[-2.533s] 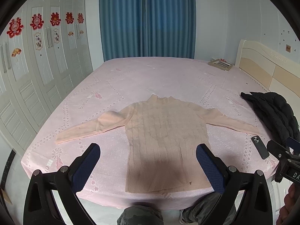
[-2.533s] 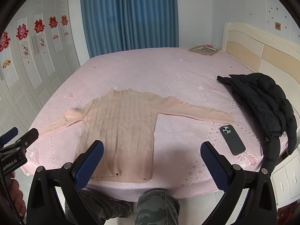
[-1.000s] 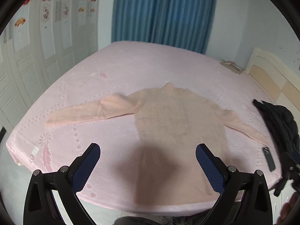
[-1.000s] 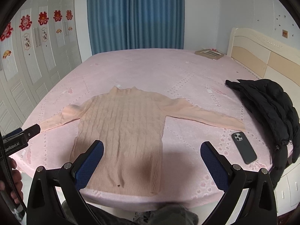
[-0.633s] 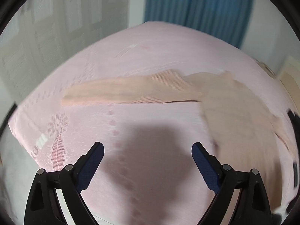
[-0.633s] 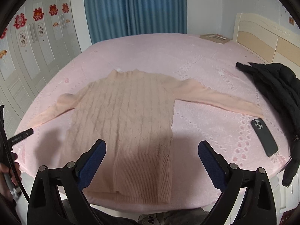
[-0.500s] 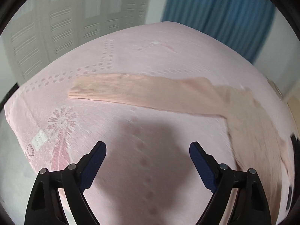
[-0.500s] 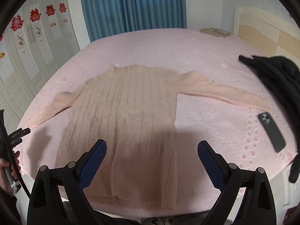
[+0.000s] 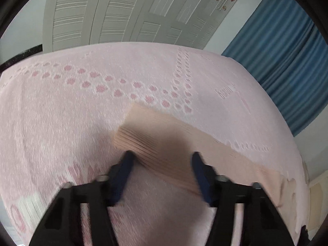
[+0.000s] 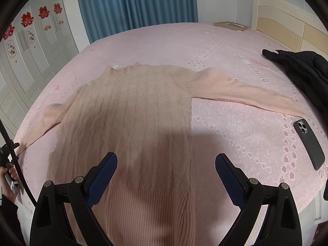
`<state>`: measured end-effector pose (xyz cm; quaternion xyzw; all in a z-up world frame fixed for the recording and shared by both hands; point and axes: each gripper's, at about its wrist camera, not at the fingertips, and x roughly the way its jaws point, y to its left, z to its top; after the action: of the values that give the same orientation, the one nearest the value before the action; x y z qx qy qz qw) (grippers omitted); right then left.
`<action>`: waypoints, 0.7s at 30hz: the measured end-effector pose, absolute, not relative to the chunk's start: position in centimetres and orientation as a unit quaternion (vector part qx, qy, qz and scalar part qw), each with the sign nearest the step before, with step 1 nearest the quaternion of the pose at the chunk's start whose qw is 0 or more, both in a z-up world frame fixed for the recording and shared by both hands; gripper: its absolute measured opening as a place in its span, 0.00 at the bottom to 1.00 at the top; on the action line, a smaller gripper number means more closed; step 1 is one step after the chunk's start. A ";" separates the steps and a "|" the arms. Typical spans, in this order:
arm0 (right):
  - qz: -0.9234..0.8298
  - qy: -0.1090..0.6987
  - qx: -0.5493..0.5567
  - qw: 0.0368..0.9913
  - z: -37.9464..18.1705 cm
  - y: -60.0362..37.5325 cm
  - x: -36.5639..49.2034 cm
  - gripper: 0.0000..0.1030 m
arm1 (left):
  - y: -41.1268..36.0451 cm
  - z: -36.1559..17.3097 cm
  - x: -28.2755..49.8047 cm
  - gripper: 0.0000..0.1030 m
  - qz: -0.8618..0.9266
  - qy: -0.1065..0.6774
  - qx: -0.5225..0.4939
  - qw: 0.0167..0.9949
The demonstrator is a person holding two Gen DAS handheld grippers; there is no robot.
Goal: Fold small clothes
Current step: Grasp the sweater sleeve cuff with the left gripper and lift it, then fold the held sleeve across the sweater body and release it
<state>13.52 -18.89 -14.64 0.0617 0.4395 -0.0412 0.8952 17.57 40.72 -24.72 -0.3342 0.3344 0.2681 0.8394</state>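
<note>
A peach ribbed sweater (image 10: pixel 131 110) lies flat on the pink bedspread (image 10: pixel 164 41), sleeves spread to both sides. In the left wrist view my left gripper (image 9: pixel 162 160) is open, its blue fingers straddling the ribbed cuff of the left sleeve (image 9: pixel 151 135), low over the bed; the view is blurred. My right gripper (image 10: pixel 166 164) is open and empty above the sweater's lower body. The right sleeve (image 10: pixel 246 94) stretches toward the right.
A black phone (image 10: pixel 309 143) lies on the bed near the right sleeve's end. A black jacket (image 10: pixel 301 67) lies at the right edge by the headboard (image 10: pixel 287 20). White wardrobe doors (image 9: pixel 123 16) stand left of the bed. A flat box (image 10: pixel 231 25) lies at the far side.
My left gripper swung left and dropped down onto the left sleeve's cuff, narrowing its opening. My right gripper moved a little closer over the sweater's body.
</note>
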 end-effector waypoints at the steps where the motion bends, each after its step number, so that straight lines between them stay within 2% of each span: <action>1: -0.039 0.441 0.063 0.895 -14.8 -19.0 13.9 0.92 | 41.1 -24.8 17.8 0.09 0.272 0.337 -0.335 0.837; 4: -0.033 0.439 0.064 0.896 -14.9 -19.4 14.7 0.92 | 41.7 -23.8 18.3 0.09 0.264 0.332 -0.343 0.838; 11: -0.023 0.417 0.091 0.904 -13.6 -21.6 16.3 0.91 | 34.0 -14.4 21.4 0.09 0.233 0.305 -0.222 0.897; 16: -0.035 0.399 0.084 0.912 -12.4 -24.0 15.7 0.91 | 23.2 -7.3 26.2 0.09 0.142 0.279 -0.136 0.940; 21: -0.040 0.382 0.084 0.919 -11.2 -27.2 14.1 0.91 | 9.9 -4.3 31.6 0.09 0.037 0.290 -0.066 0.954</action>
<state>14.14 -27.15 -11.23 0.0839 0.3820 -0.0404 0.9195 31.58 9.89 -4.27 -0.0659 0.2895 0.0371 0.9542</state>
